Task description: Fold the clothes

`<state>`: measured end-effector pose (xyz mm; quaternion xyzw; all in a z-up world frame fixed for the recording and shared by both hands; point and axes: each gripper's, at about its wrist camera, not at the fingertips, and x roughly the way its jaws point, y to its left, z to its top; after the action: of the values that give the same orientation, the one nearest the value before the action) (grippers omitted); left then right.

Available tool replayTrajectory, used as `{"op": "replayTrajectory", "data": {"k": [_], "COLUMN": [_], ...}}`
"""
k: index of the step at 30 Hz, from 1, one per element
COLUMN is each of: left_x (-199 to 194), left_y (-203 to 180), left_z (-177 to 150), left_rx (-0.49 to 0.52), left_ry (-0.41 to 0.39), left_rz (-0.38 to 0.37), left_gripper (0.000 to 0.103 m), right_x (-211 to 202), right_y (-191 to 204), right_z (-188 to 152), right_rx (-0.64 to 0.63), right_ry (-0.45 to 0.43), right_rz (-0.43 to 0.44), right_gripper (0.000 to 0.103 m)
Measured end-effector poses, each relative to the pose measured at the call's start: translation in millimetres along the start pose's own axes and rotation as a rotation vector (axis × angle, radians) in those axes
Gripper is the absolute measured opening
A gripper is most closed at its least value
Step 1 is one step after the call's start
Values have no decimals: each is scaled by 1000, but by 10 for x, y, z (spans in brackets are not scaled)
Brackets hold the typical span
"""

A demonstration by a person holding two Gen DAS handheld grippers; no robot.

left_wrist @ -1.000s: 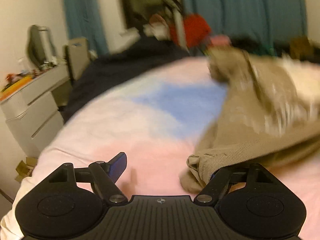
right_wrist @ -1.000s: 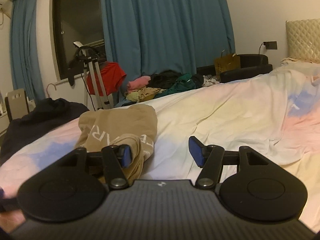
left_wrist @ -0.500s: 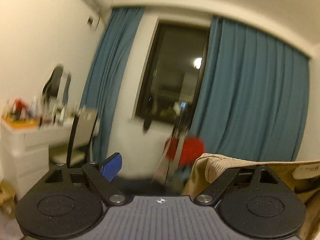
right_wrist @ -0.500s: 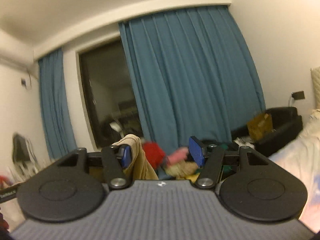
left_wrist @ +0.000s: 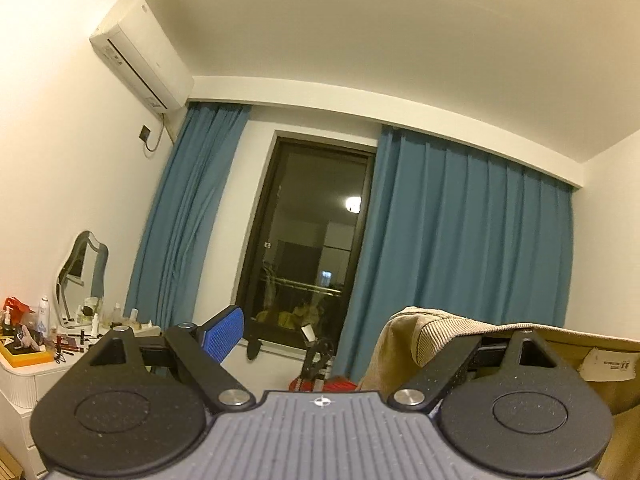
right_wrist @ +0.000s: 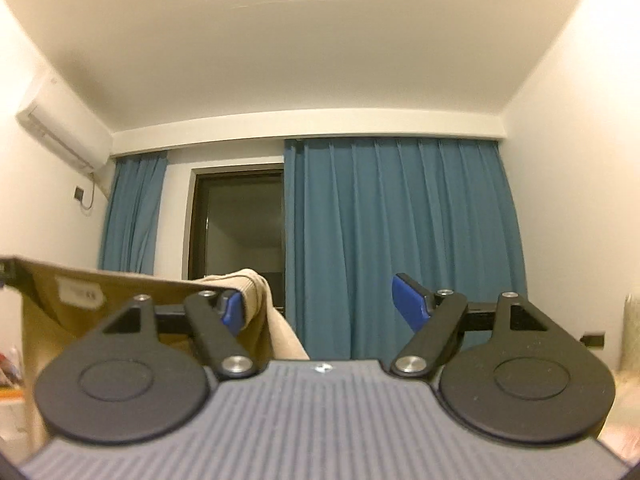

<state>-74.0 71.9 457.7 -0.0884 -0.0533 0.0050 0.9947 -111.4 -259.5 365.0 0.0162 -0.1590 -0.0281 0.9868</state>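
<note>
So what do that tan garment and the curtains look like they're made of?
The tan garment looks like soft, matte knit, likely cotton: fine ribbing runs along its edge. The curtains look like thick, matte blue woven cloth, hanging in heavy pleats; the fibre is unclear.

walls white | curtains (left_wrist: 460,248) blue | window (left_wrist: 308,248) dark | air conditioner (left_wrist: 140,56) top left

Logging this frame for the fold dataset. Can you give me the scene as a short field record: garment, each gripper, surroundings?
garment: tan garment, lifted, hem stretched between the two grippers, white label showing
left gripper: jaws wide, fabric hooked over its right finger, not pinched
right gripper: jaws wide and just been opening, fabric draped over its left finger only
surroundings: blue curtains, dark window, air conditioner, dresser with mirror
bed: out of view
</note>
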Motion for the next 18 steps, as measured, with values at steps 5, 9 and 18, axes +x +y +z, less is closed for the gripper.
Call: {"op": "replayTrajectory", "data": {"k": [5, 9, 18], "left_x": [102, 459, 1931], "left_y": [72, 135, 96], "left_z": [-305, -821, -1844], "left_rx": [-4, -8, -12], "left_ry": [82, 188, 270], "left_rz": [-26, -18, 75], "left_gripper": [90, 90, 92], "right_x": [-81, 120, 1357], "right_y": [-62, -125, -166], "right_z": [-170, -604, -1681], "right_rx": [11, 53, 100], "right_ry": [95, 241, 371], "right_rz": [34, 49, -22], "right_gripper": [76, 76, 76]}}
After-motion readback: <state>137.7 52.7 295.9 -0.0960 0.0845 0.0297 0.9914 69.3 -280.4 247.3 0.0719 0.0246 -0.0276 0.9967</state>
